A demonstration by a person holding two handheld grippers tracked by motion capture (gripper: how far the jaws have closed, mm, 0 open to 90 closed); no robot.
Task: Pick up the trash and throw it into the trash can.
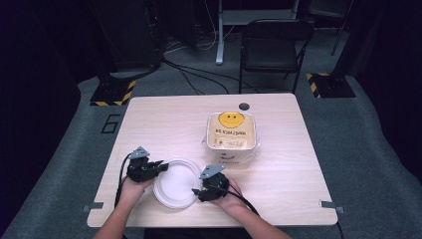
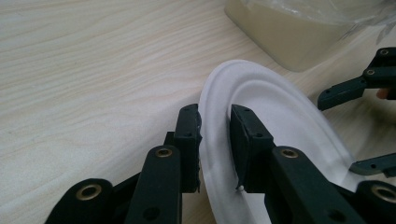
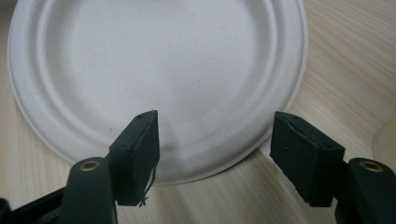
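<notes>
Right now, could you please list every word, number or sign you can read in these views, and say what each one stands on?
"6": outlined figure marked on the grey floor, left of the table.
Smiley face, a sign with no words: on the yellow lid of the square container.
Dark lettering below the smiley, plus smaller lines under it: too blurred to read.
White paper plate: no print.

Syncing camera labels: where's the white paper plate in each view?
High view: white paper plate at the table's near edge, between the left gripper and right gripper.
Left gripper view: its rim sits between the jaws, centre-right.
Right gripper view: upper frame, beyond open jaws.
Shared landmark: the smiley-lid container, beside the plate.
</notes>
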